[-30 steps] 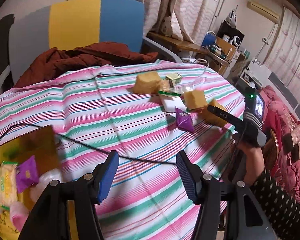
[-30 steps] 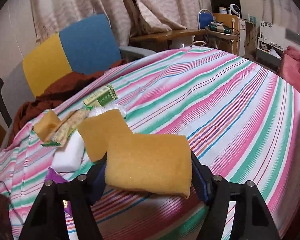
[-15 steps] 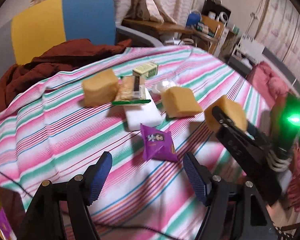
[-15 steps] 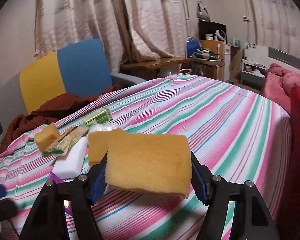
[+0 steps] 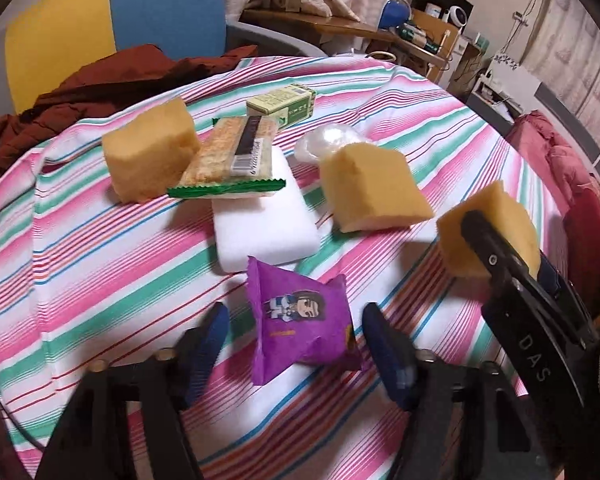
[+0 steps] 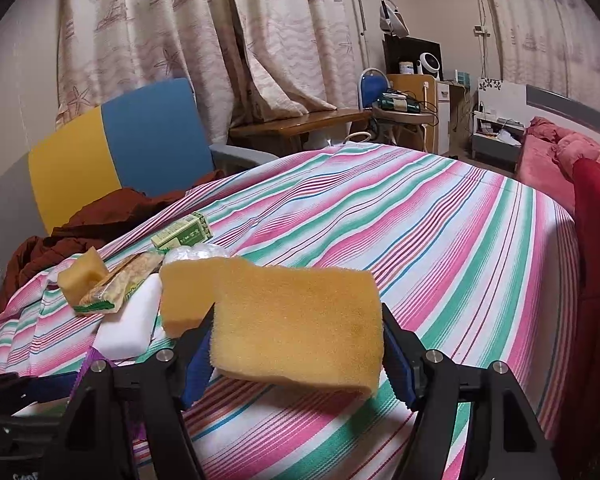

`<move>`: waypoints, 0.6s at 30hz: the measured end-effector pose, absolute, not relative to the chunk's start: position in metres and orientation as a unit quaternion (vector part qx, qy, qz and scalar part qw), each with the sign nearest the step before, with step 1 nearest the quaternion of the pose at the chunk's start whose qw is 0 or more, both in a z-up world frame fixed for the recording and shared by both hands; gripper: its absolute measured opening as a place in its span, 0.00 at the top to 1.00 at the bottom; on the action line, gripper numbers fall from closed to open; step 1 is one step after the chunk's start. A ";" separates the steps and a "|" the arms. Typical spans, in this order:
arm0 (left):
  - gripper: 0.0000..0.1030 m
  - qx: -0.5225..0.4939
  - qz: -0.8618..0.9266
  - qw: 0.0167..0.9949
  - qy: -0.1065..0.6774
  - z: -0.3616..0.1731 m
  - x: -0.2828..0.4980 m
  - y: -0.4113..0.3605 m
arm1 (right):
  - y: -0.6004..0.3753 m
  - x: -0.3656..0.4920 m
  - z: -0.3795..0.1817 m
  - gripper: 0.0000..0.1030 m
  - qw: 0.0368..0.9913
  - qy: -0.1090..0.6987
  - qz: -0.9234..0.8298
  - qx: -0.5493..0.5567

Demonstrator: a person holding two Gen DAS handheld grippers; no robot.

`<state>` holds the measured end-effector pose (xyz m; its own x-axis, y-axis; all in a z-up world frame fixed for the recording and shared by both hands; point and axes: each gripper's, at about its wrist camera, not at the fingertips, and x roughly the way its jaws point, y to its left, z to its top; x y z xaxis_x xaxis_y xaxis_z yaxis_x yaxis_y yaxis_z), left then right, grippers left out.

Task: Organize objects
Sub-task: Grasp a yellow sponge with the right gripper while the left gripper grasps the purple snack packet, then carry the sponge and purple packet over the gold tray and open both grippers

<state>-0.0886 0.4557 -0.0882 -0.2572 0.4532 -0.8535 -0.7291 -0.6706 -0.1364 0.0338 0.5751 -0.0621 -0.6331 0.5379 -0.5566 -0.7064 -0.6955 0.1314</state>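
The left gripper (image 5: 294,344) hangs low over the bench (image 5: 100,248), which is covered in a striped cloth, and its jaws are closing with a purple snack packet (image 5: 300,324) lying between them; the blue pads (image 5: 204,348) stand either side of the packet with a gap showing on both sides, so nothing is pinched yet. The packet lies flat on the cloth, just in front of a white foam block (image 5: 264,228). On the far end of that block rests a cracker pack (image 5: 236,156) with a green edge, leaning against a yellow sponge (image 5: 150,156) to its left. Behind them sits a small green box (image 5: 282,104), and beside it a clear crumpled wrapper (image 5: 332,140), touching a second yellow sponge (image 5: 370,188) that lies right of the white block. The right gripper (image 6: 296,352) is held above the bench edge, its jaws pinching a third yellow sponge (image 6: 296,320) by its two short sides; the sponge is clear of the cloth. From the left wrist view this gripper (image 5: 496,240) comes in from the right, well apart from the purple packet. A chair (image 6: 112,152) with a blue and yellow back stands behind the bench, with a brown garment (image 5: 112,80) heaped on it.
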 end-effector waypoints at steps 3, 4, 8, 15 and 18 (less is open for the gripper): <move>0.57 -0.453 0.785 0.392 0.159 -0.091 -0.081 0.452 | 0.572 0.029 -0.062 0.30 0.348 0.160 0.889 -0.249; 0.57 -0.445 0.786 0.396 0.166 -0.091 -0.078 0.451 | 0.571 0.028 -0.063 0.30 0.347 0.157 0.890 -0.250; 0.58 -0.443 0.786 0.401 0.159 -0.089 -0.075 0.440 | 0.568 0.025 -0.063 0.30 0.341 0.146 0.894 -0.253; 0.59 -0.439 0.796 0.400 0.117 -0.075 -0.068 0.412 | 0.556 0.017 -0.061 0.30 0.331 0.110 0.900 -0.260; 0.59 -0.435 0.798 0.405 0.100 -0.066 -0.063 0.400 | 0.550 0.013 -0.060 0.30 0.329 0.090 0.902 -0.265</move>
<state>-0.0633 0.4000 -0.0659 -0.2942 0.5592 -0.7751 -0.7334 -0.6521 -0.1921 0.0130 0.5503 -0.0604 -0.6428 0.5460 -0.5374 -0.6414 -0.7671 -0.0122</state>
